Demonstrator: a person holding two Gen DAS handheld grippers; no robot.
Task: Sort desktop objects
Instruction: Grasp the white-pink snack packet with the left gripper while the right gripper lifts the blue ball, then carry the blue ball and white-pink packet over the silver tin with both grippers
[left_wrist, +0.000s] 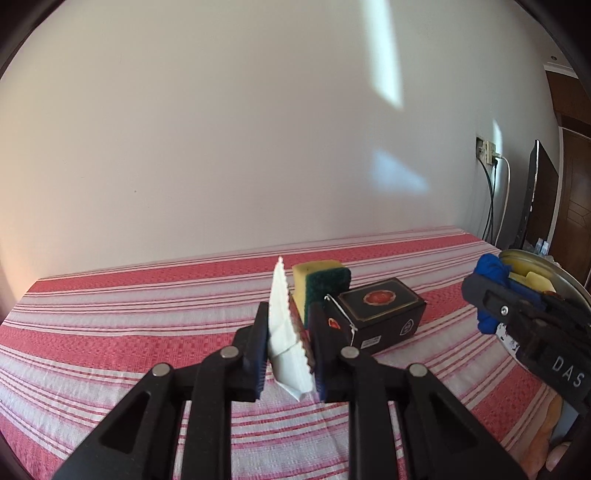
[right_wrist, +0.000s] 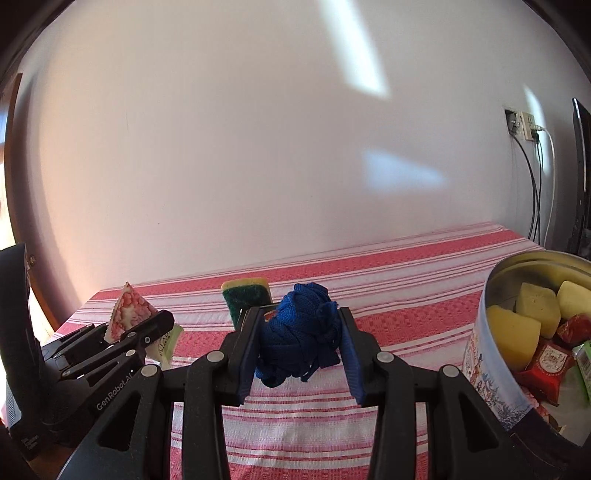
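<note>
My left gripper (left_wrist: 289, 352) is shut on a flat snack packet (left_wrist: 286, 343) with a white back and serrated edges, held upright above the striped cloth. The right wrist view shows that packet (right_wrist: 127, 314), red and white, between the left gripper's fingers (right_wrist: 147, 332). My right gripper (right_wrist: 301, 343) is shut on a bundle of blue woven strap (right_wrist: 295, 332), lifted off the table; the left wrist view shows the same strap bundle (left_wrist: 491, 273) at the right. A yellow and green sponge (left_wrist: 320, 282) stands on edge behind a black box (left_wrist: 380, 314).
A round metal tin (right_wrist: 495, 376) at the right holds yellow pieces and red packets. The table wears a red and white striped cloth (left_wrist: 110, 325). A white wall stands behind, with a socket and cables (right_wrist: 532, 177) at the far right. A dark device (right_wrist: 18, 332) stands at the left.
</note>
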